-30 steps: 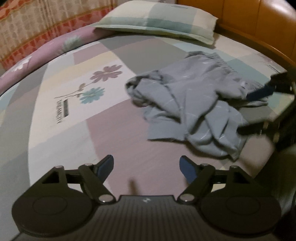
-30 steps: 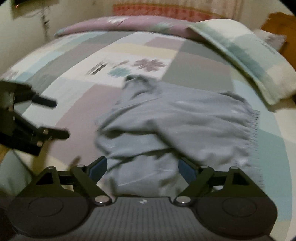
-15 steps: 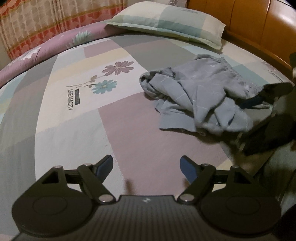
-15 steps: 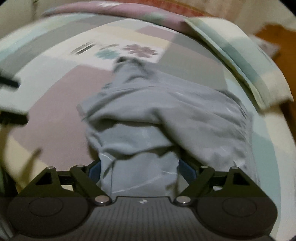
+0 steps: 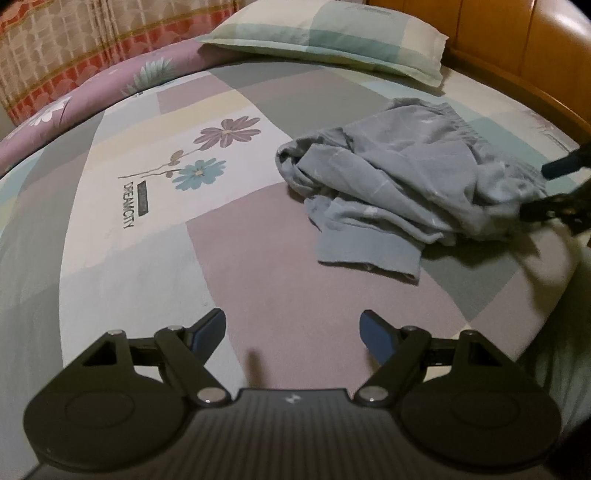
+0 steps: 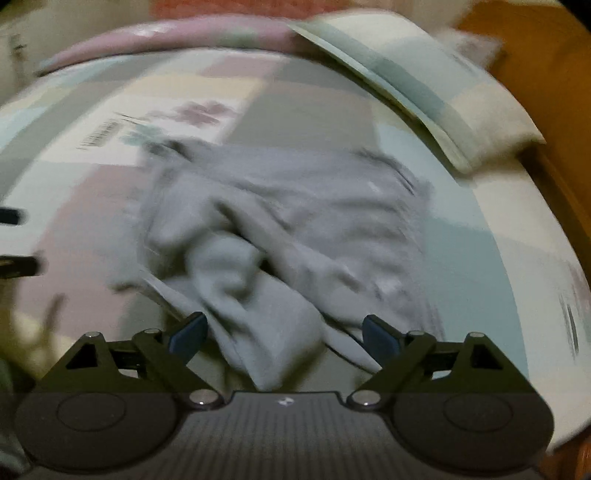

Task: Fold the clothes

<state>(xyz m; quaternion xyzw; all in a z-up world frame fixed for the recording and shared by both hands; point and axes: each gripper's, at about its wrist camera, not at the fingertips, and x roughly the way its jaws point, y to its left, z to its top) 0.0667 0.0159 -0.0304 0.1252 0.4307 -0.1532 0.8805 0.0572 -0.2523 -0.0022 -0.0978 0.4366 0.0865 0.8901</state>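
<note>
Your crumpled grey-blue garment lies in soft, creased folds on the patchwork bed, near the checked pillow. Your left gripper hovers spread over bare sheet; your right gripper is spread around a fold, unclamped.

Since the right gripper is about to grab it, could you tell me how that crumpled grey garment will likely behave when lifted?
The grey garment looks thin and heavily creased, so it will probably drape limply. Its bunched layers may unfurl unevenly. With fabric lying between the open right gripper's fingers, one pinch could catch several layers.
</note>
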